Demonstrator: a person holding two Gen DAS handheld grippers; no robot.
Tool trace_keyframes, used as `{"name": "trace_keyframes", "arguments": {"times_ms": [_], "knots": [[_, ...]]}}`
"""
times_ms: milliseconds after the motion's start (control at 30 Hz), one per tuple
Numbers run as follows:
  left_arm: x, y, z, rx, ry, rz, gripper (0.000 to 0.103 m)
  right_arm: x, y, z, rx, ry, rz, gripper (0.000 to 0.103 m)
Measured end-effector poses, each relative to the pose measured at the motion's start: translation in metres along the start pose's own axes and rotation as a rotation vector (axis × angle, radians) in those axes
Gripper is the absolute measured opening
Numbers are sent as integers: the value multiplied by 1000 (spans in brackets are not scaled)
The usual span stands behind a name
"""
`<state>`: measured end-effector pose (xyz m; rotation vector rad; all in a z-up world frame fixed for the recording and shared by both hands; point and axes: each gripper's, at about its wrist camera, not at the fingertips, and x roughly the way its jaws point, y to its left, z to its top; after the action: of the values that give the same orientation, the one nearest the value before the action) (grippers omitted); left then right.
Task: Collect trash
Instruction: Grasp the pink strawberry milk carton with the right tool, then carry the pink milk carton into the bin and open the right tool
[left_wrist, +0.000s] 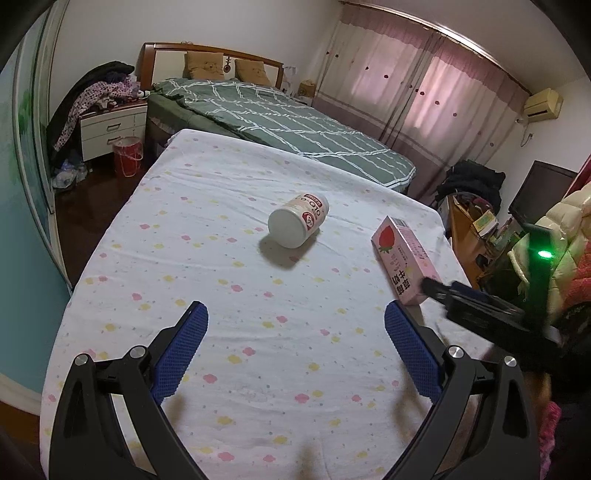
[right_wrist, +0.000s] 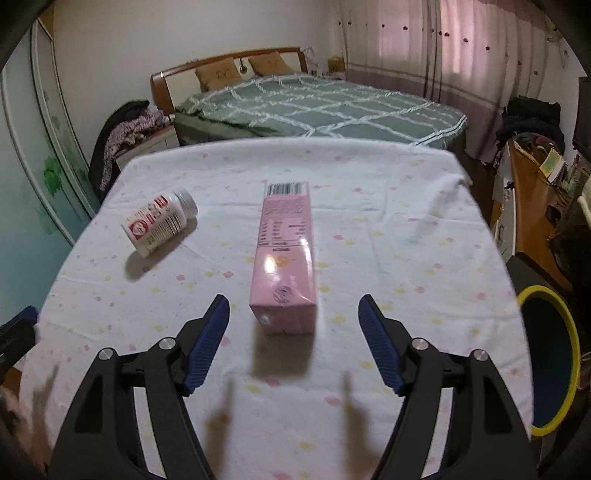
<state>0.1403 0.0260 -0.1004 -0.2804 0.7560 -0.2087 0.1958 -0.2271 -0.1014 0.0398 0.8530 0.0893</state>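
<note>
A white pill bottle (left_wrist: 298, 220) lies on its side on the cloth-covered table (left_wrist: 229, 280); it also shows in the right wrist view (right_wrist: 159, 222). A pink strawberry milk carton (left_wrist: 404, 258) lies at the table's right side, and in the right wrist view (right_wrist: 285, 258) it lies lengthwise just ahead of my right gripper (right_wrist: 293, 306). My right gripper is open and empty, with its fingers on either side of the carton's near end, apart from it. My left gripper (left_wrist: 295, 314) is open and empty, well short of the bottle. The right gripper (left_wrist: 480, 306) shows beside the carton in the left wrist view.
A bin with a yellow rim (right_wrist: 554, 358) stands right of the table. A green-quilted bed (left_wrist: 295, 122) lies beyond the table. A red bucket (left_wrist: 127, 155) and a nightstand (left_wrist: 110, 129) stand at the far left. A cluttered desk (right_wrist: 535, 177) is at the right.
</note>
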Motion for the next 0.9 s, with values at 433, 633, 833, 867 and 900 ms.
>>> {"name": "trace_keyframes", "arguments": {"times_ms": [433, 633, 833, 867, 900], "knots": [[-7, 7, -3, -12, -2, -8, 95, 22, 7, 1, 17, -12, -21, 37], [-5, 3, -3, 1, 5, -9, 95, 8, 0, 0, 34, -42, -13, 36], [-1, -8, -2, 25, 14, -13, 95, -12, -20, -7, 76, -93, -44, 36], [0, -10, -2, 30, 15, -15, 95, -16, -26, -9, 89, -104, -56, 36], [1, -13, -2, 37, 16, -16, 95, -20, -33, -10, 101, -114, -69, 36]]}}
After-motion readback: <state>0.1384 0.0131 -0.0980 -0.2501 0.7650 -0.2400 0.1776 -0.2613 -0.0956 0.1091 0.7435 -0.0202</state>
